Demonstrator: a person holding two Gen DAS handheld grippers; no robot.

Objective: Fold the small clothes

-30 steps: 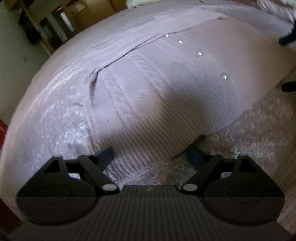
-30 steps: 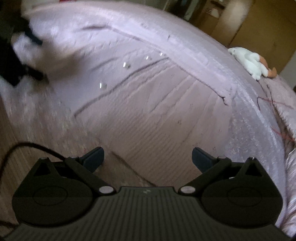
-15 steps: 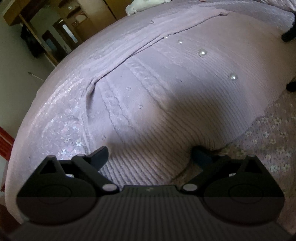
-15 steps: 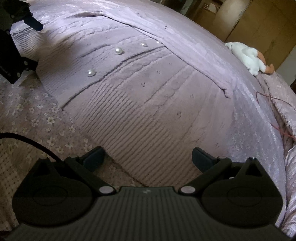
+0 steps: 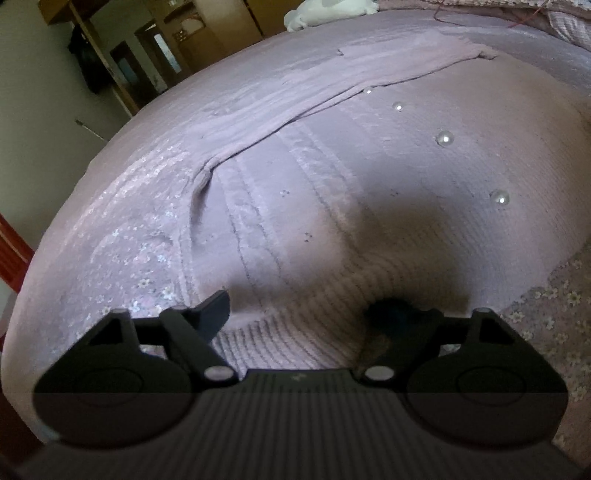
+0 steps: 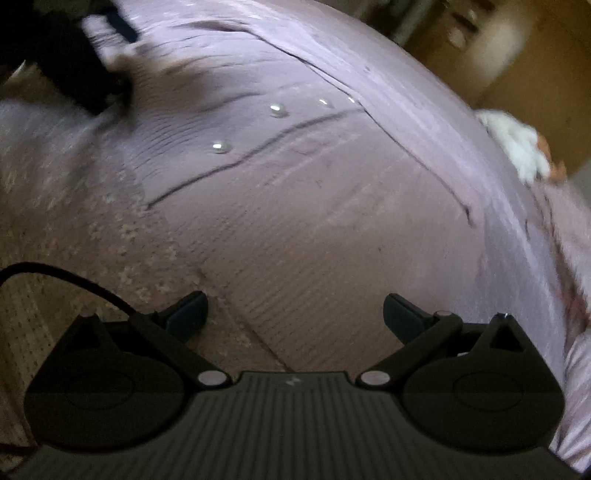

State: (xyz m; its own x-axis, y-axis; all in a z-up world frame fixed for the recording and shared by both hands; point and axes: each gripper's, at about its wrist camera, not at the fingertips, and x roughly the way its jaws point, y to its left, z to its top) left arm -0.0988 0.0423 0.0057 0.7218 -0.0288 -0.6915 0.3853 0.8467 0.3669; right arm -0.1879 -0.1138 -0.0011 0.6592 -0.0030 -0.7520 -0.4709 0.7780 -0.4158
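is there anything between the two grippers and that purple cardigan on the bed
Nothing visible. The left gripper already straddles the cardigan's ribbed hem, jaws open. The right gripper, also open, sits at the hem's other corner with only bare bedspread beside it. The stuffed toy lies well clear.

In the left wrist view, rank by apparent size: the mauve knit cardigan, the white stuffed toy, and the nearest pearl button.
1. mauve knit cardigan, filling most of the frame.
2. white stuffed toy, small at the top edge; it lies far from the camera and is cut off, so its true size is unsure.
3. nearest pearl button, smallest.
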